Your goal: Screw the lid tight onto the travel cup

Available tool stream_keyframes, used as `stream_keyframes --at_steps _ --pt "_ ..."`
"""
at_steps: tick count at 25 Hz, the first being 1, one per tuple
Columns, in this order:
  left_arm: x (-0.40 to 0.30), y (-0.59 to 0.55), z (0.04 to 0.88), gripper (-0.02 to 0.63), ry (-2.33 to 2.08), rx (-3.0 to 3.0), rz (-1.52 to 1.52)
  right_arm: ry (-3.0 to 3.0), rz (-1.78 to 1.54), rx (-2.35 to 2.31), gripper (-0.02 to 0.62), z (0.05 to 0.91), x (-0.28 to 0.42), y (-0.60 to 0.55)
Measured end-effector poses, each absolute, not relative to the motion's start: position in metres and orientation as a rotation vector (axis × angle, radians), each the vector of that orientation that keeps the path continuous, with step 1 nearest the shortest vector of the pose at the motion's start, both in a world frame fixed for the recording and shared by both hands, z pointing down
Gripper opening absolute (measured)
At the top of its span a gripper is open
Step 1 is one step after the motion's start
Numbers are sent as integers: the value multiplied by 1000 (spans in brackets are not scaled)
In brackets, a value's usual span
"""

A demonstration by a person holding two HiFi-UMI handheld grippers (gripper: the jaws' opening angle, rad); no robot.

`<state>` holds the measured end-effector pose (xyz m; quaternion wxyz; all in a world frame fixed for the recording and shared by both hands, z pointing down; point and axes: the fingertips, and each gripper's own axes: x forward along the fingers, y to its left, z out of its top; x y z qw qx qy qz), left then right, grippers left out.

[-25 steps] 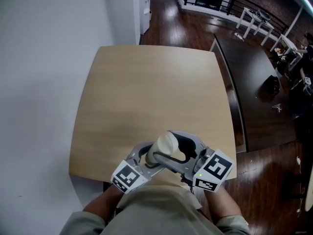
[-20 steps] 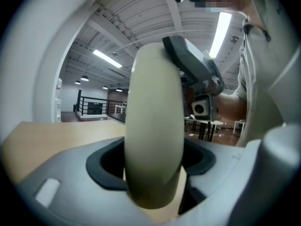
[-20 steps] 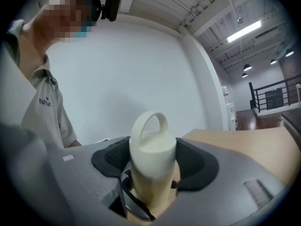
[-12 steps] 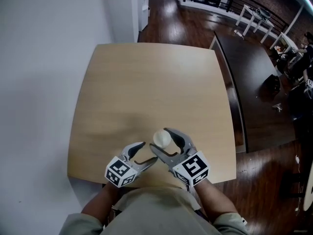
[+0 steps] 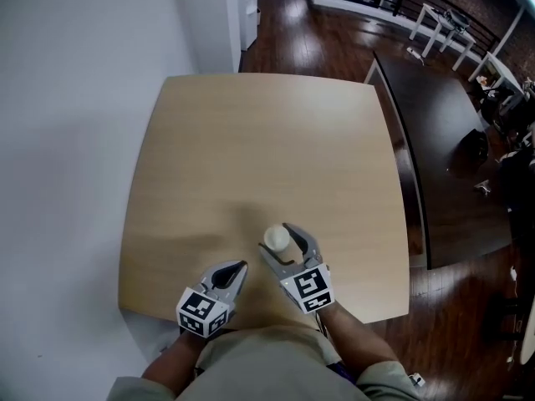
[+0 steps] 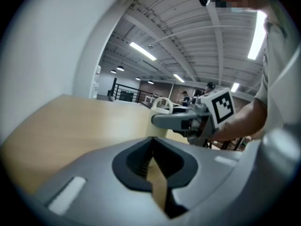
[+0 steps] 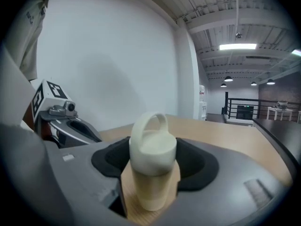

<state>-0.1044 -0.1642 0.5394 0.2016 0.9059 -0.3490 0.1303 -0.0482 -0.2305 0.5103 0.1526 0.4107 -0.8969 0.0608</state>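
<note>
A cream travel cup (image 5: 277,239) with a loop-handled lid (image 7: 152,144) stands upright near the front edge of the light wooden table (image 5: 267,140). My right gripper (image 5: 275,243) is shut on the cup, one finger on each side of its body (image 7: 151,187). My left gripper (image 5: 240,266) sits just left of it, apart from the cup. Its jaws have just been closing and now meet with nothing between them (image 6: 151,140). From the left gripper view the cup (image 6: 158,130) shows behind the right gripper's finger (image 6: 176,120).
The table's front edge (image 5: 251,314) lies right under both grippers, with the person's body behind it. A white wall (image 5: 67,140) runs along the left. A dark table (image 5: 435,115) stands to the right on a wooden floor.
Both grippers came down toward the table's front edge. The left gripper let go of the cup, drew off to the left and shut. The right gripper kept its hold and lowered the cup.
</note>
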Motion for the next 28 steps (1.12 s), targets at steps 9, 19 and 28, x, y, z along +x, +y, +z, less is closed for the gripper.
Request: stream_keyframes --at_steps 9,19,28 --pt "-113 -172 531 2 -1063 2518 333 -2593 141 1212 293 512 -47 -231" --pt "-106 -170 524 2 -987 2555 282 -2520 219 1187 293 519 -42 -221" --pt "-110 -147 493 2 -887 2612 184 -2441 337 1387 311 489 -9 -165"
